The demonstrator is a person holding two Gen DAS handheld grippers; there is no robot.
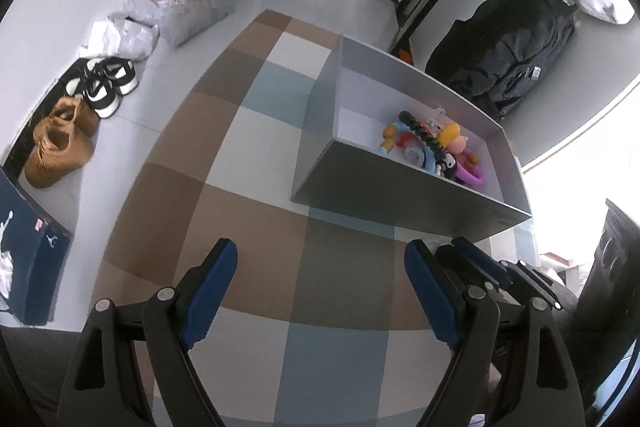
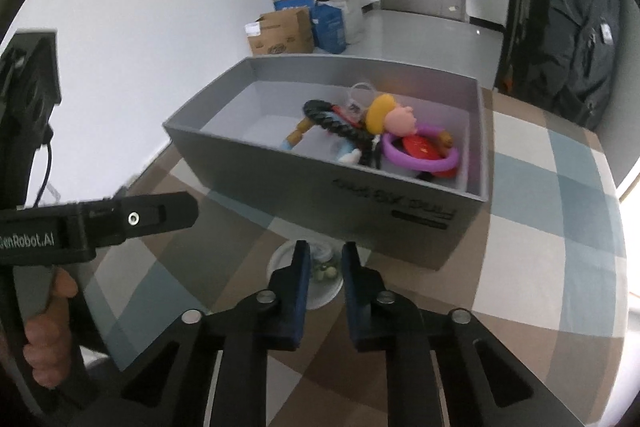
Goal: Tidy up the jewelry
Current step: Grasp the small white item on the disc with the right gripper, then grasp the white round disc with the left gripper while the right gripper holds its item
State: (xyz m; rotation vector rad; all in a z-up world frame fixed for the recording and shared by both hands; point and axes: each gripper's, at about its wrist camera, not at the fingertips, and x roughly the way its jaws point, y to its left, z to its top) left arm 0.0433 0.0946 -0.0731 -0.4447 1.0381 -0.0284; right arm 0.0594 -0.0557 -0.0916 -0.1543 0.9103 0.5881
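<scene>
On the checked mat [image 2: 532,235] sits the grey box [image 2: 400,223], trinkets heaped at one end. Just before it lies a small bead piece [image 2: 325,267], dead ahead between the right gripper [image 2: 326,255] jaws, which pinch it. Beside it, the left gripper [image 1: 320,259] hangs spread, empty.

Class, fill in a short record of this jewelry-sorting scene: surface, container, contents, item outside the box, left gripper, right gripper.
surface: checked mat of brown, blue and pale squares
container: open grey box standing on the mat
contents: purple ring, black braided band, cartoon figure, other trinkets
item outside the box: small white dish holding greenish beads, in front of the box
left gripper: open, empty
right gripper: nearly shut over the dish; grip unclear
</scene>
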